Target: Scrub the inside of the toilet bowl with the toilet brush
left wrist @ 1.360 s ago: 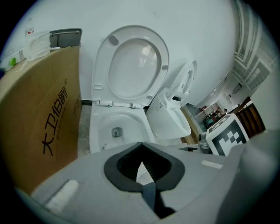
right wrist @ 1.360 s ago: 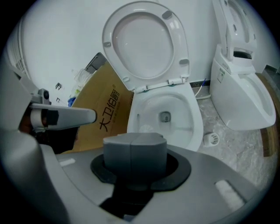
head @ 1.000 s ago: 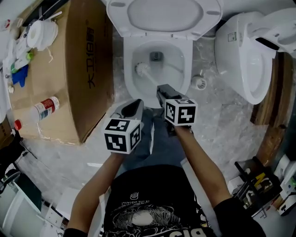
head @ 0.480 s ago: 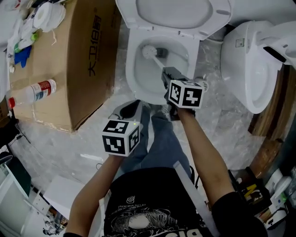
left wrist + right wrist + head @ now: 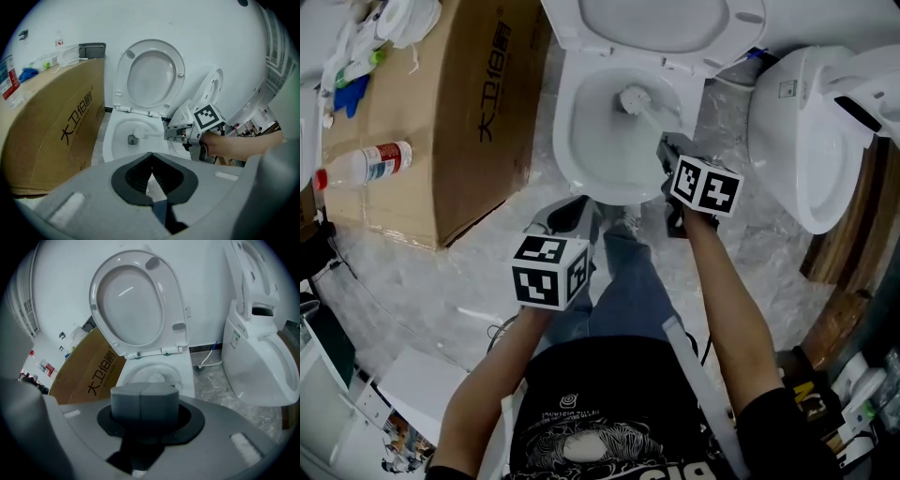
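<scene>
The white toilet bowl (image 5: pixel 581 141) lies open at the top centre of the head view, its seat and lid (image 5: pixel 656 23) raised. Inside it, the white brush head (image 5: pixel 630 97) rests near the back of the bowl. The brush handle runs back to my right gripper (image 5: pixel 667 148), which is shut on it over the bowl's right rim. In the right gripper view the shut jaws (image 5: pixel 144 392) hide the handle, and only the brush head (image 5: pixel 156 378) shows. My left gripper (image 5: pixel 572 212) hangs shut and empty in front of the bowl. It looks at the bowl (image 5: pixel 115 140) and brush head (image 5: pixel 139 133).
A big cardboard box (image 5: pixel 459 103) stands left of the toilet with a bottle (image 5: pixel 361 161) and clutter on top. A second white toilet (image 5: pixel 806 122) stands at the right. The person's legs and a shoe (image 5: pixel 567 214) are right before the bowl. The floor is marbled grey.
The right gripper has swung the brush head from the bowl's left side round to its back centre-right, and has itself moved to the right. The left gripper has stayed shut and low.
</scene>
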Action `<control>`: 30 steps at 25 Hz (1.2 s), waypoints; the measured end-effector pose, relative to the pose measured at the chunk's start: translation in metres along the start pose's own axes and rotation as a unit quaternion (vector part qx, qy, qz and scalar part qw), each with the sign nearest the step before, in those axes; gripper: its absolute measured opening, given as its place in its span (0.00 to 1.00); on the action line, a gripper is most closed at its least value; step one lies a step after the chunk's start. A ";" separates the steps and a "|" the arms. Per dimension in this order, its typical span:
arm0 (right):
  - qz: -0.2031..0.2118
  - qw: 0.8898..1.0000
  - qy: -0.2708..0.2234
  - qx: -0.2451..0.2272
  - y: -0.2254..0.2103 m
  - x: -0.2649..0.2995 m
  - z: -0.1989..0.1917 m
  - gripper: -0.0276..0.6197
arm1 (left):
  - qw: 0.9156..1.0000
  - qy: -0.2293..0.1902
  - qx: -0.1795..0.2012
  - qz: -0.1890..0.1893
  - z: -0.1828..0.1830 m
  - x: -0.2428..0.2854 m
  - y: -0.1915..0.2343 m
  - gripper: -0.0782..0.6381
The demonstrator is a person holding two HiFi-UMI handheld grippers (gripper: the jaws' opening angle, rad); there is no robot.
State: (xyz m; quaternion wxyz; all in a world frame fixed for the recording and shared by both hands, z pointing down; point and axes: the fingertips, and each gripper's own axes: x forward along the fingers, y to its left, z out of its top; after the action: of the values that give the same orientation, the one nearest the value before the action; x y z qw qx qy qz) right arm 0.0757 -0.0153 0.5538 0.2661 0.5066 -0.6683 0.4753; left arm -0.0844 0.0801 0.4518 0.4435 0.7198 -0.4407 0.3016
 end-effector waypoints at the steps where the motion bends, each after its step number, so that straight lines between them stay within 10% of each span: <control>1: -0.004 1.000 0.001 -0.004 -0.004 -0.004 -0.003 0.27 | 1.000 -0.003 0.000 -0.001 0.001 0.000 -0.003 0.10; 30: 0.059 0.995 0.079 -0.001 0.039 -0.050 -0.130 0.28 | 0.998 0.002 0.050 -0.023 -0.004 0.009 -0.041 0.10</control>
State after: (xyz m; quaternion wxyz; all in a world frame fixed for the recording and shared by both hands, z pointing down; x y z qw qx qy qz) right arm 0.0406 0.1252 0.5510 0.2900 0.4267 -0.6748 0.5277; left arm -0.0434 0.0896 0.4453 0.4143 0.7504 -0.4079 0.3143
